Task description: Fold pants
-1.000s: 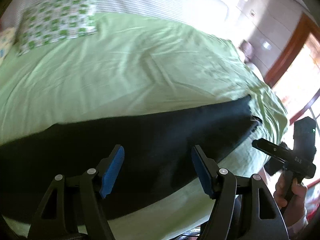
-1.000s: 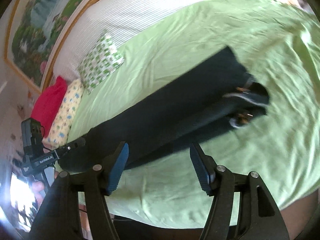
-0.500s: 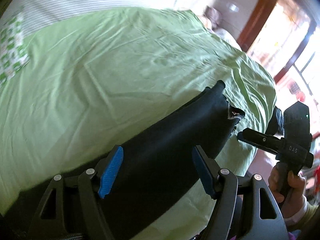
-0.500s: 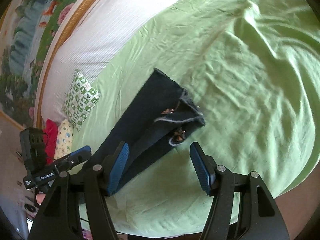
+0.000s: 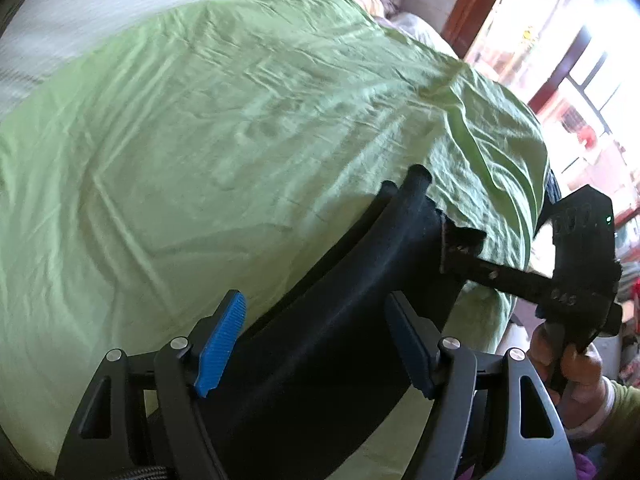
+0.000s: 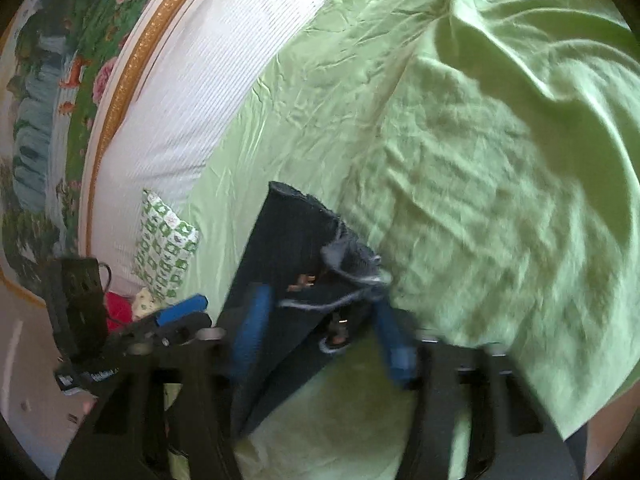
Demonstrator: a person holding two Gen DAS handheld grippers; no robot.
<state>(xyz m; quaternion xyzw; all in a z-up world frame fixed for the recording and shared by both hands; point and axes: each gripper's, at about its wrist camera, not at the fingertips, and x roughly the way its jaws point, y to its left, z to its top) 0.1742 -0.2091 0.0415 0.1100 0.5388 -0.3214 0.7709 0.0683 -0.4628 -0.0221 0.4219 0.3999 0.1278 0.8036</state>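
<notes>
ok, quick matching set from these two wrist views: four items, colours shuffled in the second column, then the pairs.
Items:
1. pants
2. bedsheet
3. picture frame
4. gripper pads

Colours:
A. gold
B. blue
C. dark navy, nearly black
D. light green

Pairs: 1-C, 2-D, 3-A, 4-B

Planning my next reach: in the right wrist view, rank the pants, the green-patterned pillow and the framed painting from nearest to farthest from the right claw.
1. The pants, between the open fingers of the right claw, at bottom centre.
2. The green-patterned pillow, up the bed on the left.
3. The framed painting, on the wall beyond the headboard, far left.
</notes>
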